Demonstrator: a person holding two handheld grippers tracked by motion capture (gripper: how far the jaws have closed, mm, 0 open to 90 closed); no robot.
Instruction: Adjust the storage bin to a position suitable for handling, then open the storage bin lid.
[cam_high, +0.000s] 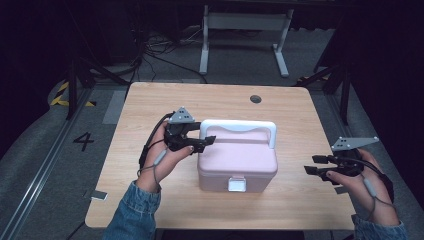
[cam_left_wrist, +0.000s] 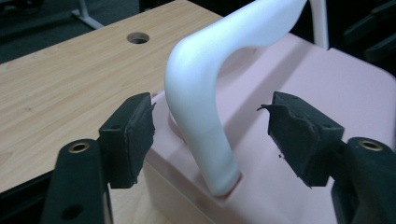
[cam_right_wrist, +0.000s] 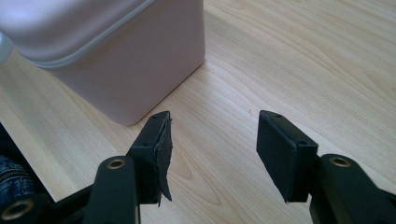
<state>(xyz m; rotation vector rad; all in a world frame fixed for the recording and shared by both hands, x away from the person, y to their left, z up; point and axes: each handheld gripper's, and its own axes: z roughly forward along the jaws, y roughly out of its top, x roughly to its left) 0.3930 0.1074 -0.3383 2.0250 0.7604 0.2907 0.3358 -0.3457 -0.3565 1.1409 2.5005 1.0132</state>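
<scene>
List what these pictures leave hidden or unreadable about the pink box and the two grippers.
- Pink box contents: the closed lid hides them in the high view.
- White handle far end: cut off by the top edge in the left gripper view.
- White latch: too small in the high view to tell whether it is fastened.
- Right gripper body: cut off by the bottom edge in its own view.

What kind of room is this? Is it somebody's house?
Probably not a house; it looks like a lab or recording studio. A lone wooden table stands on grey floor with a painted number, loose cables and dark curtains around it.
</scene>
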